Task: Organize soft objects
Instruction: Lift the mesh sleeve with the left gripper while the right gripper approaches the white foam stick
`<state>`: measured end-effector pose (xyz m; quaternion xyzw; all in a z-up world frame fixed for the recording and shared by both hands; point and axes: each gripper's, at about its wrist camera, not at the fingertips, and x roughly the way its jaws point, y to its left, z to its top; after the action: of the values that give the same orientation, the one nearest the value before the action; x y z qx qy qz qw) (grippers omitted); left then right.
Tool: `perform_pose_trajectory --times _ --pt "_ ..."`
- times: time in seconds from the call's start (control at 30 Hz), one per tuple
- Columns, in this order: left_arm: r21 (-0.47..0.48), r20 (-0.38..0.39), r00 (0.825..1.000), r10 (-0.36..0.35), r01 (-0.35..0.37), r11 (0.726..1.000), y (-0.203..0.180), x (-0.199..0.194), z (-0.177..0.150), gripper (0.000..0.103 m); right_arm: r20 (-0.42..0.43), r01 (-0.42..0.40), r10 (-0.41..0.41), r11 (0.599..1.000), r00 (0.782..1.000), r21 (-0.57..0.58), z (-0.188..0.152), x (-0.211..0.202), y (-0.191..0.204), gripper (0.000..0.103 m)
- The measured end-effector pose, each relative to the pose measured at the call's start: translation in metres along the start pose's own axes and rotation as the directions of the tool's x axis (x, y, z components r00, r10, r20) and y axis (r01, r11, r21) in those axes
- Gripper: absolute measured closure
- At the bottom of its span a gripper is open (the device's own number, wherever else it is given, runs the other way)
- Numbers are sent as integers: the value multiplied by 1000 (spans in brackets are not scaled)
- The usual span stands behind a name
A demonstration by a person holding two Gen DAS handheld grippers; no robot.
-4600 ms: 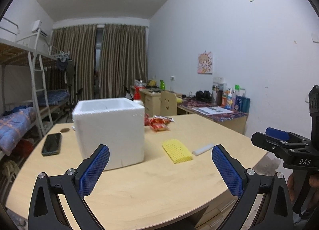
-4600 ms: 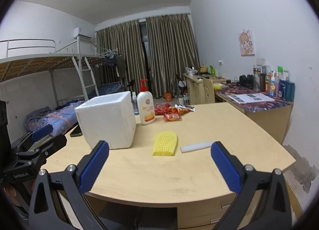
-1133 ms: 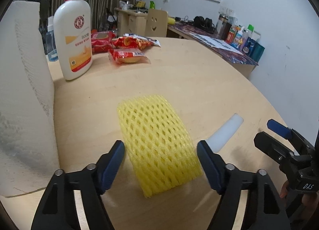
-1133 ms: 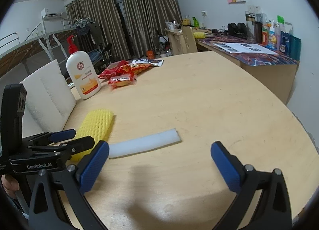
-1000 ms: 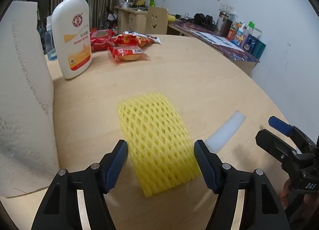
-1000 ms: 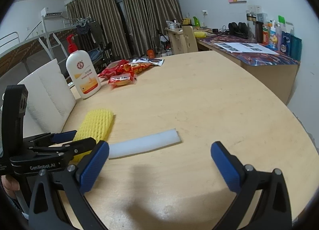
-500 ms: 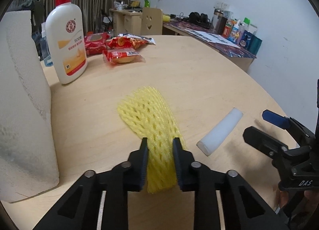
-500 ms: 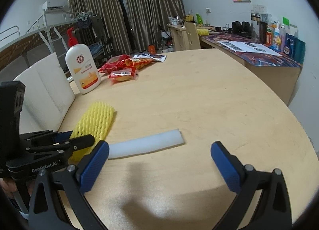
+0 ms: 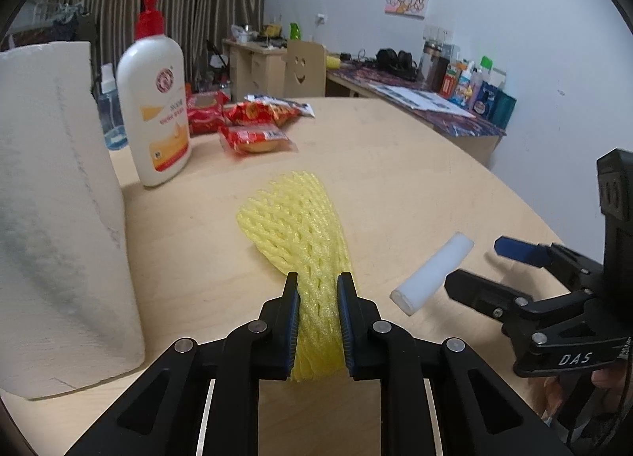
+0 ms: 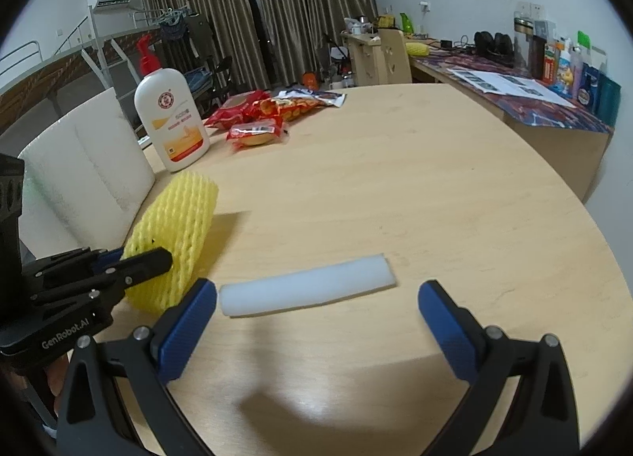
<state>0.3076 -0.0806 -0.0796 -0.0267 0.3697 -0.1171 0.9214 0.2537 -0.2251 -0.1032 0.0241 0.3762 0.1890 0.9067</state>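
My left gripper point(image 9: 316, 297) is shut on the near end of a yellow foam net sleeve point(image 9: 296, 218), squeezing it narrow; its far end is raised off the wooden table point(image 9: 395, 179). In the right wrist view the sleeve point(image 10: 178, 226) is lifted at the left, with the left gripper point(image 10: 134, 258) clamped on it. A white foam strip point(image 10: 308, 289) lies flat on the table just ahead of my open, empty right gripper point(image 10: 316, 313). The strip also shows in the left wrist view point(image 9: 433, 272), next to the right gripper point(image 9: 490, 262).
A white foam box point(image 9: 51, 218) stands at the left, close to the sleeve. Behind it are a lotion pump bottle point(image 9: 154, 107) and red snack packets point(image 9: 253, 127). The table's curved edge point(image 10: 593, 218) runs along the right. A cluttered desk point(image 10: 534, 92) stands beyond.
My left gripper closed on the yellow sleeve and has lifted it, its far end now off the table. My right gripper moved closer to the white strip and stays open.
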Motion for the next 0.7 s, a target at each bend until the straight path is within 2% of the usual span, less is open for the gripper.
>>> perform_pose_trajectory --times 0.23,0.43,0.53,0.6,0.7 --pt "-6 74 997 9 -8 1000 1 -18 0 83 -17 -24 26 997 1000 74 -1 2 -2 0" --pt "6 93 996 -7 6 1000 -1 -26 -3 83 -37 8 -3 993 999 114 -2 7 2 2" --pt "17 102 995 -20 18 1000 0 -31 -5 83 -45 -2 8 992 999 124 -2 9 6 13" --pt "21 111 994 -26 24 999 2 -35 -6 83 -54 -5 12 992 998 129 -2 12 9 34" --pt "22 126 992 -29 27 999 8 -42 -9 83 -58 20 -12 991 998 132 -3 11 12 38"
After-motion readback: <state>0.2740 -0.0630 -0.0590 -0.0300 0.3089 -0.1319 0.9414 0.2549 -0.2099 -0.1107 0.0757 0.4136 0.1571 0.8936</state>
